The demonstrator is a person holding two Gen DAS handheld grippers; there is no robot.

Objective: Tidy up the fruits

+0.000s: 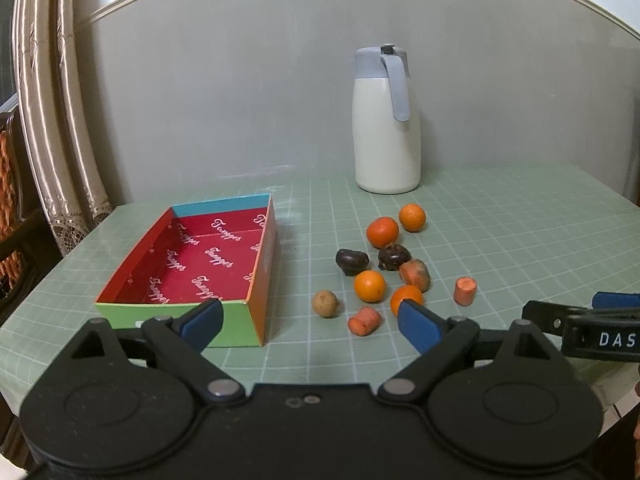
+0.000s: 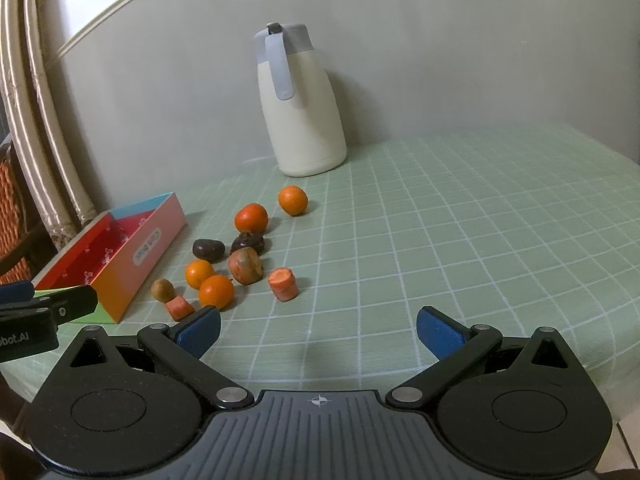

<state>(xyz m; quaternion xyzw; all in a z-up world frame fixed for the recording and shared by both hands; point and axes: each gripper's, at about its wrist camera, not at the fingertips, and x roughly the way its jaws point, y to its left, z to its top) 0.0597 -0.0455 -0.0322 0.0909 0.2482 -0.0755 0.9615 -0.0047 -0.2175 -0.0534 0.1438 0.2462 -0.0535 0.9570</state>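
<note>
A colourful open box (image 1: 192, 264) with a red lining sits empty on the left; it also shows in the right wrist view (image 2: 116, 256). To its right lie several oranges (image 1: 370, 286) (image 2: 251, 218), two dark brown fruits (image 1: 352, 262) (image 2: 208, 250), carrot pieces (image 1: 465, 291) (image 2: 283, 284) and a small brown round fruit (image 1: 326, 303) (image 2: 162, 290). My left gripper (image 1: 310, 326) is open and empty, just short of the pile. My right gripper (image 2: 318, 332) is open and empty, to the right of the pile.
A white thermos jug (image 1: 386, 120) (image 2: 298, 100) with a grey lid stands at the back by the wall. The green grid mat (image 2: 460, 220) covers the table. A curtain (image 1: 48, 100) and a wicker chair are at the left.
</note>
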